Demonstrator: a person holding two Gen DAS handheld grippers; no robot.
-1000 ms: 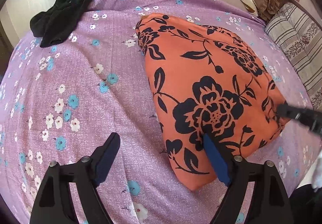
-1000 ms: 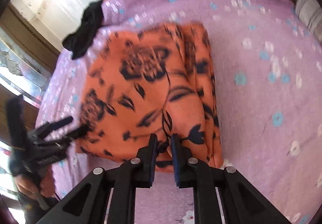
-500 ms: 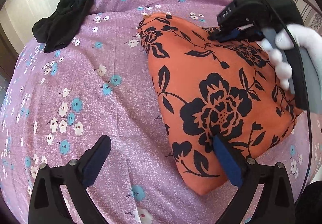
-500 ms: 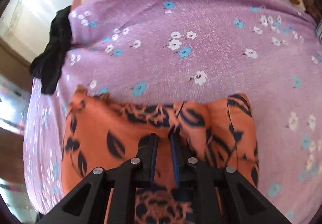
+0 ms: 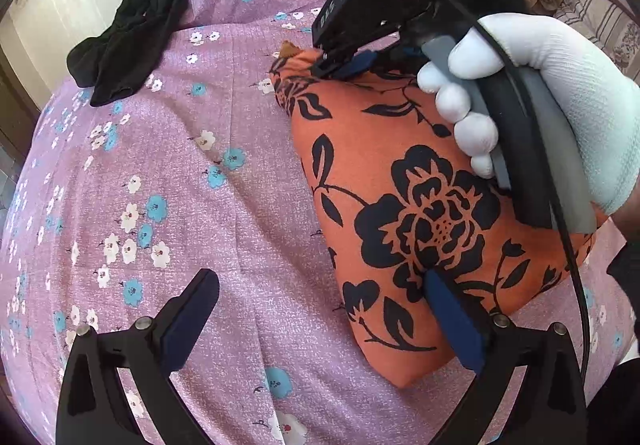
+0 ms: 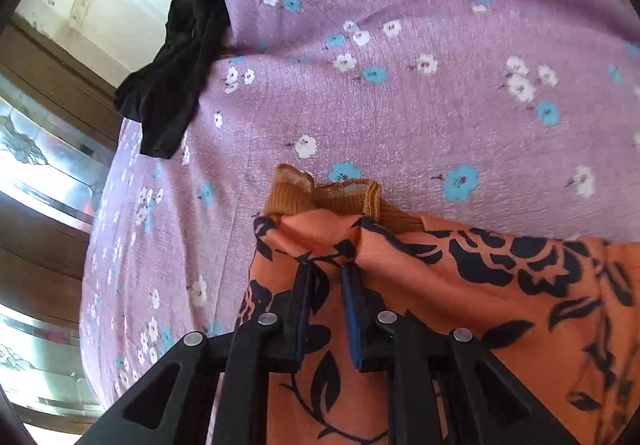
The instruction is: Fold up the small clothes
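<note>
**A:** Right gripper (image 6: 326, 305): blue-padded fingers (image 6: 351, 309) drawn close, pinching a bunched ridge of the orange cloth garment with the black flower print (image 6: 460, 285) at its far edge. Thin gap between the pads, filled with fabric.

**B:** And the left?

**A:** Left gripper (image 5: 320, 321): fingers spread wide, holding nothing. Its right pad (image 5: 452, 321) sits at the near end of the garment; whether it touches, can't tell. The other pad hangs over the bare sheet.

**B:** Where's the garment?

**A:** Flat on the purple bedsheet with small white and blue flowers (image 5: 160, 173), already doubled into a narrow wedge. A mustard ribbed knit band (image 6: 320, 197) pokes out just past the pinched edge.

**B:** Handling?

**A:** My read: light, thin woven, limp. It drapes and puckers at the pinch, so no stiffness to rely on. Probably slick layer on layer, so the stack could shear when dragged. Not fragile.

**B:** Grip point?

**A:** Edges and corners, through all layers. Right already has the far edge; left should take the near corner so the fold travels square.

**B:** Anything else around?

**A:** Crumpled black garment (image 5: 132, 41) at the far left of the bed, well apart.
</note>
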